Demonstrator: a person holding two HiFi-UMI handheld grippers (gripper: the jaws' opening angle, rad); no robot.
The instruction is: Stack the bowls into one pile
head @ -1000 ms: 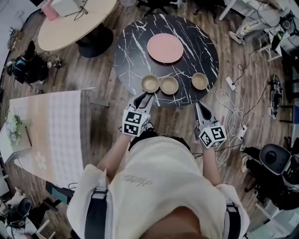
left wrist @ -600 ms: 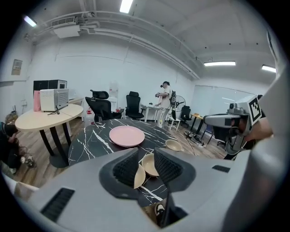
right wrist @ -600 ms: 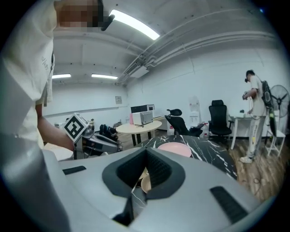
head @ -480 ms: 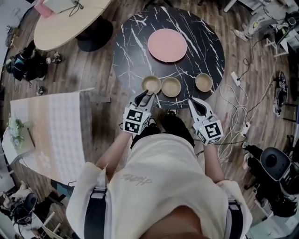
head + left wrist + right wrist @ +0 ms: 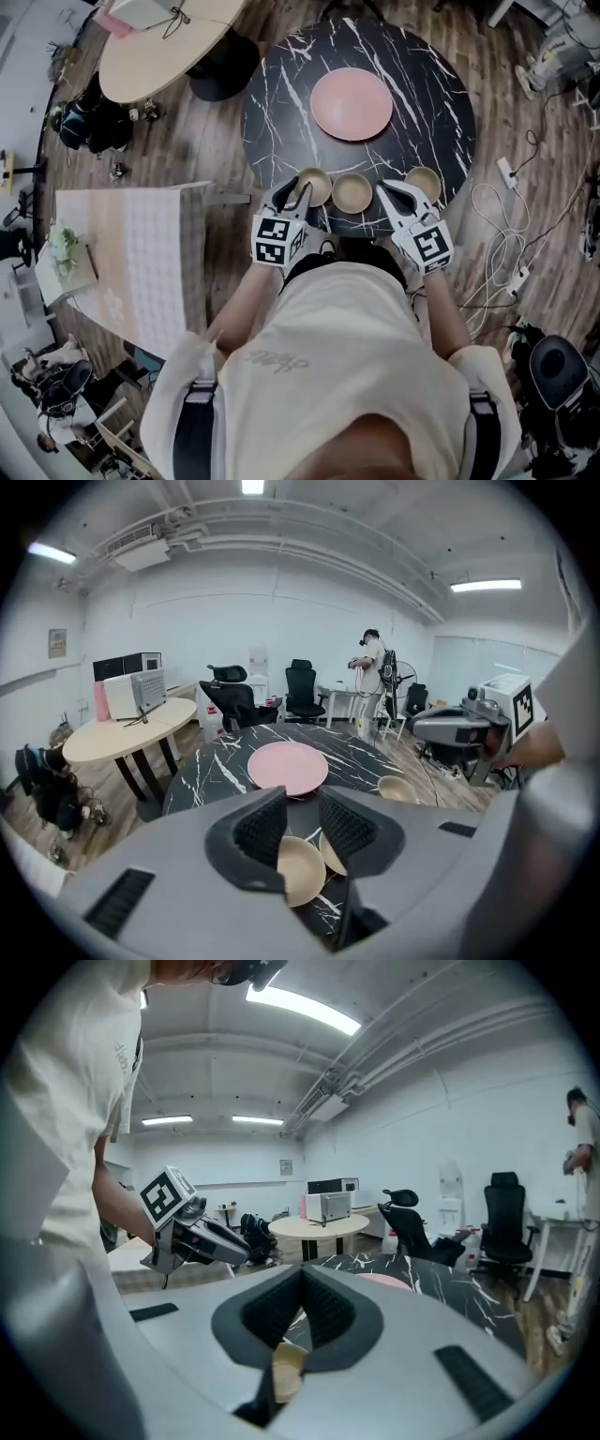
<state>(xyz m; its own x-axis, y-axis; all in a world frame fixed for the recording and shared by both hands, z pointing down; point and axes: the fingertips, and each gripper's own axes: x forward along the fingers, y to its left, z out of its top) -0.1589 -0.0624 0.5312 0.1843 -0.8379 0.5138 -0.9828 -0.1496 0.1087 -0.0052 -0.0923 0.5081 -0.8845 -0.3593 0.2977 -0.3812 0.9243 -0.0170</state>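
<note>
I stand at a round black marble surface (image 5: 281, 94) on a wood floor (image 5: 211, 150). Three bowls sit unstacked along its near edge, in front of a pink plate (image 5: 352, 103). My left gripper (image 5: 298, 190) holds its jaws apart over the left bowl (image 5: 317, 184). The middle bowl (image 5: 352, 191) is just beside it. My right gripper (image 5: 384, 187), jaws closed and empty, is near the right bowl (image 5: 424, 182).

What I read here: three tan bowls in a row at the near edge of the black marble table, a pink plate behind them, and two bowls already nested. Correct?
Not quite: no bowls are nested yet. The head view shows the left bowl, middle bowl and right bowl each sitting singly on the black marble table, with the pink plate behind them.
</note>
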